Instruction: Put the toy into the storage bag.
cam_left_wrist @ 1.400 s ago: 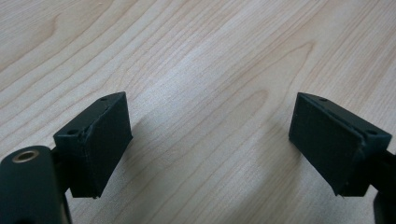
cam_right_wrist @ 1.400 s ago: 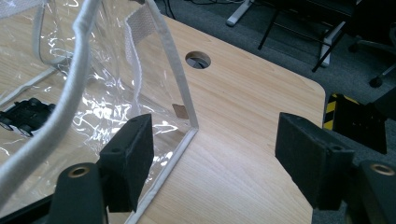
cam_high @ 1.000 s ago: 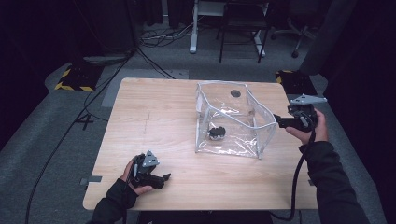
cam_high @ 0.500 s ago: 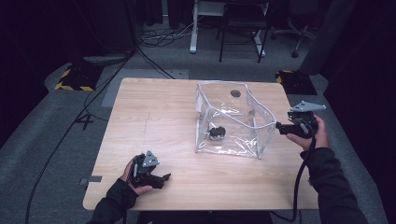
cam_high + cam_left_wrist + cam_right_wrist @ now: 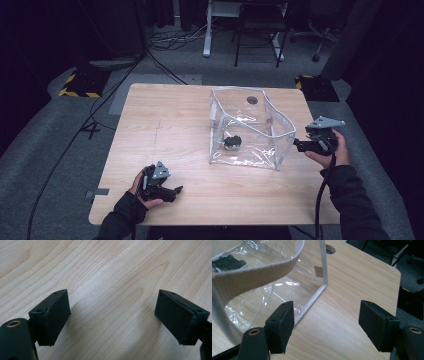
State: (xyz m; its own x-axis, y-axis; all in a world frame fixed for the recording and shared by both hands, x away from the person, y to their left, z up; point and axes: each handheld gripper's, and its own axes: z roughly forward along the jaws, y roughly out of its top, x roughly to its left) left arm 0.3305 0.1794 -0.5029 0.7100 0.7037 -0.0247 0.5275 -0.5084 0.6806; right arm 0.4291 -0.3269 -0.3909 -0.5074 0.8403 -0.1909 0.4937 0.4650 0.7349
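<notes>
Table: we see a light wooden table with a round cable hole near its far edge.
Bag: we note a clear plastic bag with pale fabric trim standing open on the right half of the table, a small dark object lying on its bottom.
Strap: in the right gripper view we see the bag's woven strap arching over the opening.
Right gripper: we find the right gripper just beside the bag's right wall, jaws spread, nothing between them; in its own view the bag's lower corner seam lies just ahead.
Left gripper: we see the left gripper at the near left of the table, well apart from the bag, jaws released over bare wood.
</notes>
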